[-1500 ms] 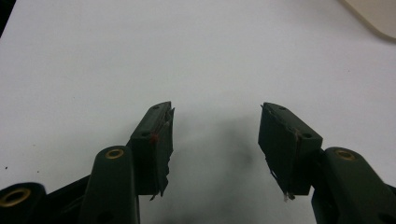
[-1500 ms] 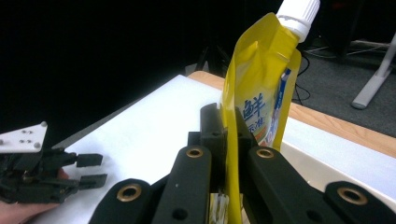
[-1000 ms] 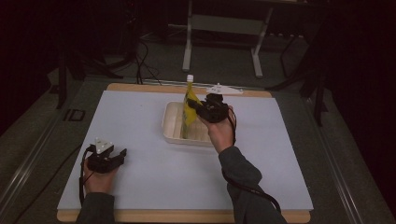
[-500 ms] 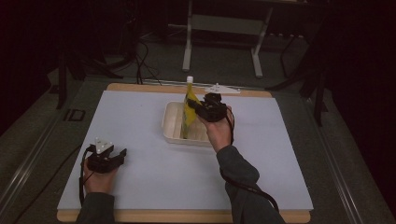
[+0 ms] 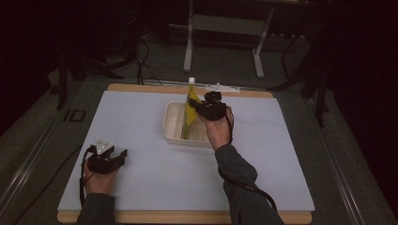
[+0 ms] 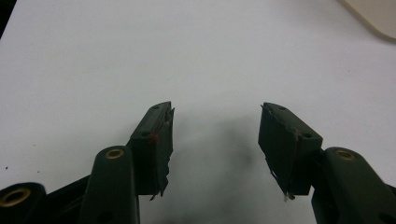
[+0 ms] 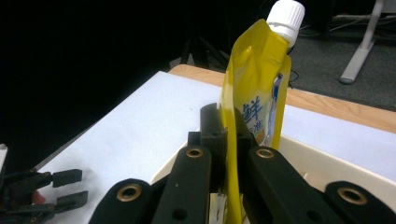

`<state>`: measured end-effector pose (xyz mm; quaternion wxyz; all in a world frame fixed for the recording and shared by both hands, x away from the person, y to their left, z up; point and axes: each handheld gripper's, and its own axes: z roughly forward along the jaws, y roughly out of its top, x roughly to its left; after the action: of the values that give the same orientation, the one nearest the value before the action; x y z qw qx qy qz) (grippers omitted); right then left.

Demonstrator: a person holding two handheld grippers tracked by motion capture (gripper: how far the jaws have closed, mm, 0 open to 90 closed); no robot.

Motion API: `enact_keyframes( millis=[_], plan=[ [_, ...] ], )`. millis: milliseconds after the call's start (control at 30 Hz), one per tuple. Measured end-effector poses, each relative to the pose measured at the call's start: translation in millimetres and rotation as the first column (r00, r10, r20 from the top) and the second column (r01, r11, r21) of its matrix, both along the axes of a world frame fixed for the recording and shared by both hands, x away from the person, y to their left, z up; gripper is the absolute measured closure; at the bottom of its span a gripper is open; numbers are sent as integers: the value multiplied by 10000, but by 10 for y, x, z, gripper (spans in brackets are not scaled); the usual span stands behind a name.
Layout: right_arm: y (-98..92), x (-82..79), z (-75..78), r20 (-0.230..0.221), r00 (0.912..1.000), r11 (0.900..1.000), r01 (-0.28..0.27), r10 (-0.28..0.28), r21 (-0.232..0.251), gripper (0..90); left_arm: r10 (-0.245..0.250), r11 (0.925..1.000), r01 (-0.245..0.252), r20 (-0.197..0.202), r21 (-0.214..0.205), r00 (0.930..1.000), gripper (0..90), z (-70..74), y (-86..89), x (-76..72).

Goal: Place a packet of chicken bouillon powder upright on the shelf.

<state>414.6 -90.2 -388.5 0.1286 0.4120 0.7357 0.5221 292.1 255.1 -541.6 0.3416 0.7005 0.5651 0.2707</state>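
Yellow pouch stands upright over the cream tray, pinched thin in my right gripper. If I let go carelessly, I reckon it flops over the rim. Left gripper rests open, empty.

left gripper: jaws held wide apart, nothing gripped
tabletop: plain white, shadowed under the jaws
tray: cream corner, top right

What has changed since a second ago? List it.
Almost nothing visibly changed. The right gripper stays shut on the yellow pouch, upright over the white tray. The left gripper stays open on the table, apart from the tray.
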Motion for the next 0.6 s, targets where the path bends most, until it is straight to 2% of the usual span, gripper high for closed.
enact_keyframes(
  millis=[133, 600],
  plan=[
    [15, 31, -40, -203, 9997, 9999, 103, -102, 57, 900, 2, 10000, -2, -13, -19, 10000, 444, 1, 0, -1],
    [21, 122, -125, -502, 9985, 9998, 209, -210, -16, 899, -13, 10000, 13, -49, -26, 10000, 443, 0, 0, 1]
  ],
)
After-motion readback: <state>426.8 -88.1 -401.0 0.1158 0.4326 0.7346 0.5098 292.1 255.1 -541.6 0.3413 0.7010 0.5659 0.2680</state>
